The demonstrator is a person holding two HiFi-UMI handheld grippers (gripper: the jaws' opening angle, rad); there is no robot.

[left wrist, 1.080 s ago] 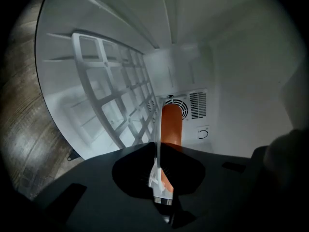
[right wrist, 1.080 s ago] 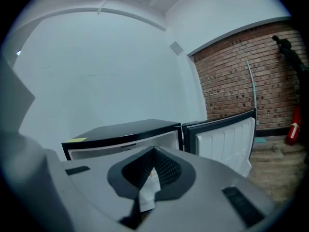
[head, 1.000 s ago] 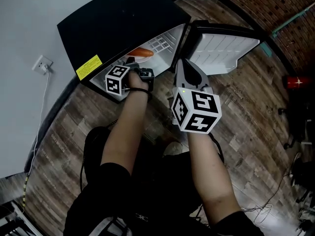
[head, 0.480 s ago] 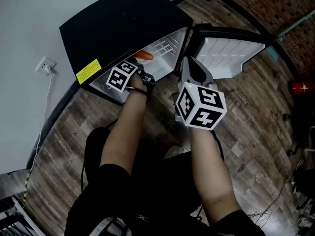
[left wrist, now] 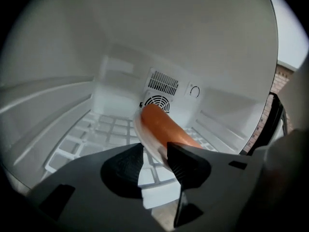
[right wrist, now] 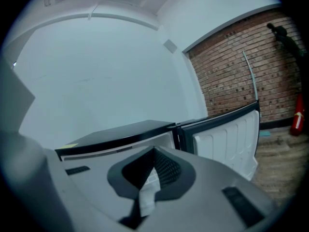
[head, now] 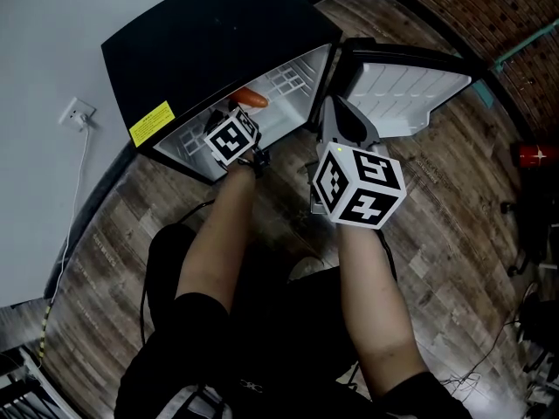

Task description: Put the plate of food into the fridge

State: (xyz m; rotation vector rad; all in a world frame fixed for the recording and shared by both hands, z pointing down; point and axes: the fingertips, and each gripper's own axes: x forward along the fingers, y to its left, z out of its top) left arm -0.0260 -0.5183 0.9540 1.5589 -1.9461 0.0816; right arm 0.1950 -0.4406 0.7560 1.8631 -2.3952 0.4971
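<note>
Fridge: a small black fridge (head: pixel 210 51) stands on the wooden floor (head: pixel 437 199), at 11 o'clock in the head view. Its door (head: pixel 402 90) is swung wide open toward 1 o'clock, with the white inner lining showing.
Left gripper: the left gripper (left wrist: pixel 154 154) reaches into the fridge's mouth. Its jaws have just been opening and stand apart. The near rim of the plate (left wrist: pixel 139 129) sits in the gap, close to the right-hand pad, and the pads are not pressed on it.
Plate: it is white and lies inside the fridge on the white grid shelf (left wrist: pixel 96 134). It is at 12 o'clock from the left gripper, in front of the round fan vent (left wrist: pixel 157 102) in the back wall.
Food: one long orange-red piece of food (left wrist: pixel 161 127) lies on the plate. In the left gripper view it runs from the vent toward 5 o'clock.
Right gripper: the right gripper (right wrist: pixel 153 175) is outside the fridge, at 3 o'clock from the left one in the head view. It points at the hinge side, between the fridge body and the door. Its jaws are drawn together, with only a thin pale sliver between the pads, and it holds nothing.
Surroundings: a yellow label (head: pixel 150 122) sits on the fridge's top edge. A wall socket (head: pixel 77 112) is at 9 o'clock from the fridge, and a brick wall (right wrist: pixel 236 71) stands behind the open door.
</note>
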